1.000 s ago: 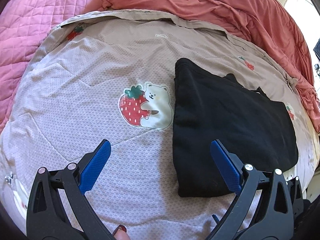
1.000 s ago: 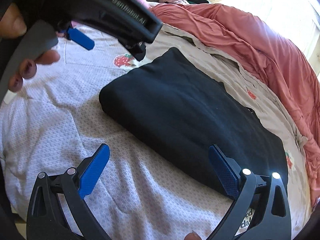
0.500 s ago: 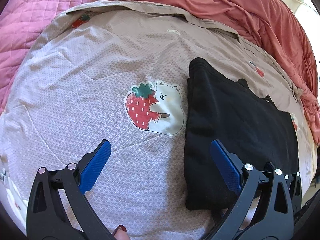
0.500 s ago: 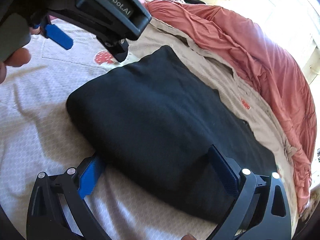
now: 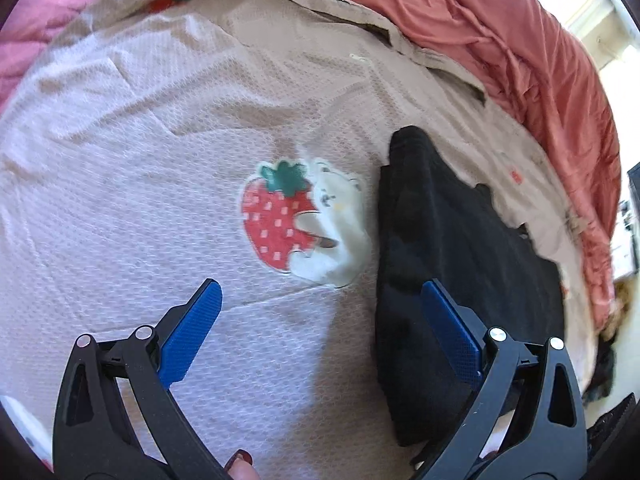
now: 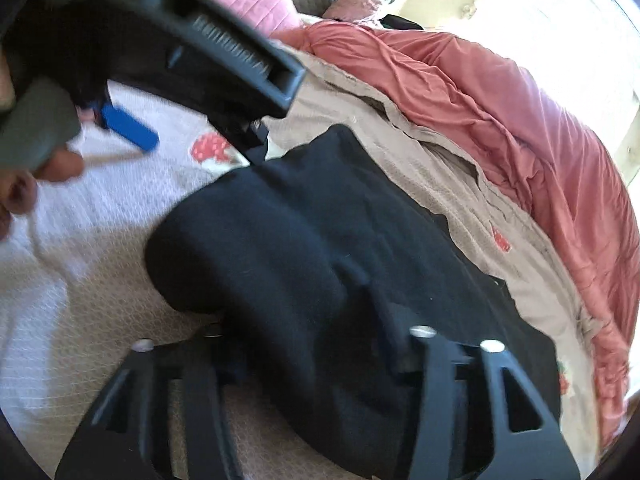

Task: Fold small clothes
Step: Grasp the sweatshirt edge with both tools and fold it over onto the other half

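Left wrist view, nearest first: we see the left gripper (image 5: pixel 320 322) with its two blue pads (image 5: pixel 190 330) wide apart and nothing between them; the right pad hangs over the near left edge of the garment without pressing it. One painted fingernail (image 5: pixel 240 460) shows at the bottom edge.

Surface: one beige quilt (image 5: pixel 120 184) with a fine woven pattern, creased, spread over a bed. We count one large strawberry-and-bear print (image 5: pixel 300 220) just left of the garment, plus smaller strawberry prints near the far edge.

Task item: one black garment (image 5: pixel 460 248), folded into a rough rectangle, lying flat on the quilt right of the print.

Right wrist view: the right gripper (image 6: pixel 316 344) has just been closing; its jaws now clamp the near fold of the garment, bunching the cloth up between them, pads buried in fabric. The left gripper's body and a hand (image 6: pixel 24 184) fill the upper left.

Farther back: one coral duvet (image 6: pixel 500 100) heaped along the quilt's far side, one pink quilted cover (image 5: pixel 32 40) at far left, bright window light behind.
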Available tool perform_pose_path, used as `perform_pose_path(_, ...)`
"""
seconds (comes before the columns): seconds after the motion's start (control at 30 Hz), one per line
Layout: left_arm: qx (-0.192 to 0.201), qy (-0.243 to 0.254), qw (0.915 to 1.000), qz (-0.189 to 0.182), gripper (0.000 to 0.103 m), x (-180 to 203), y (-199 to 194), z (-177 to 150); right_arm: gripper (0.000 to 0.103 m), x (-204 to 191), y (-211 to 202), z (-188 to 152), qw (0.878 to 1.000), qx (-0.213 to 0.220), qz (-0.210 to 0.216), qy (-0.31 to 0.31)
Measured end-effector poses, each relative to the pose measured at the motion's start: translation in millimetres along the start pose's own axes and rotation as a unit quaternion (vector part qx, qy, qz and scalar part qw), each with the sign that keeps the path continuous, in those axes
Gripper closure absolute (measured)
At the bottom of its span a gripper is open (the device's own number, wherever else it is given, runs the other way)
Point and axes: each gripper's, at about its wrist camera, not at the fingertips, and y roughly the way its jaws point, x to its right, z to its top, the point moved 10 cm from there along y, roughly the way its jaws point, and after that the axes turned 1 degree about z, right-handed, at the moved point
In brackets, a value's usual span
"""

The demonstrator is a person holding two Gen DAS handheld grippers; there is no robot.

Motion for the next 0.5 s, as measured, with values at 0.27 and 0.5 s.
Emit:
perform_pose_path(0.27, -0.042, -0.063, 0.9777, -0.196, 0.01, 47.0, 13.8, -4.4, 0.081, 26.4, -18.9, 9.3, 0.992, 0.026, 0.07, 0.099)
perform_pose_path(0.5, -0.063, -0.066, 0.9652, -0.245, 0.011, 74.0, 25.3, -3.5, 0.082, 21.8, -25.1, 7.3, 0.989, 0.03, 0.081, 0.117)
